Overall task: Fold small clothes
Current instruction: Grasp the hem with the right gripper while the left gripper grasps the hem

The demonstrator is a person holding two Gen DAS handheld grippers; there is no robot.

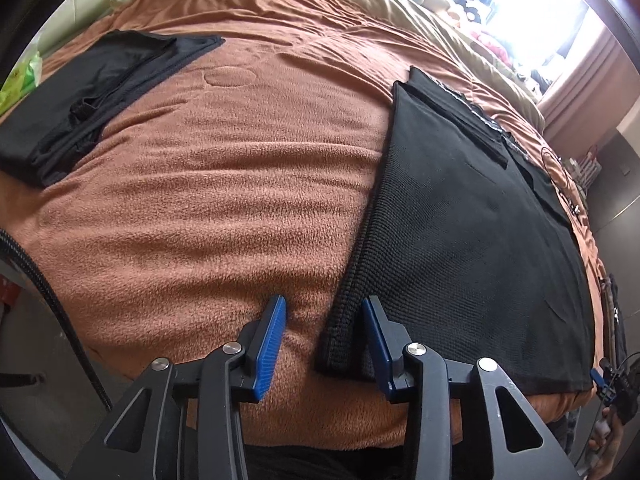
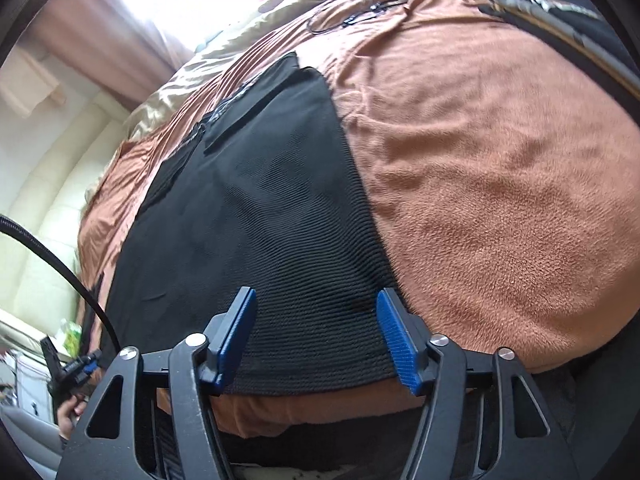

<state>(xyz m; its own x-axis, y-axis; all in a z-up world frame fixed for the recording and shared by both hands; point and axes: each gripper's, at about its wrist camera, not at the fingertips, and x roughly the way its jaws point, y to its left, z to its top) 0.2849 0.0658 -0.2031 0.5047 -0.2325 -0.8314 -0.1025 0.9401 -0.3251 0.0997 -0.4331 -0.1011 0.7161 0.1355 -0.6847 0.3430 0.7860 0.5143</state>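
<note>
- Left claw [image 1: 324, 344] straddles the black knit garment's [image 1: 460, 220] near left corner, part open, pads not yet pressing.
- Right claw [image 2: 316, 336] brackets its near right hem likewise.
- Garment lies flat on the bed's brown blanket [image 1: 200, 200].
- Next, probably: pinch both corners, fold far.
- Folded black clothes [image 1: 80, 92] lie far left.

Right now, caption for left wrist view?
Left gripper straddling the near corner of a flat black garment on a brown blanket.
</note>
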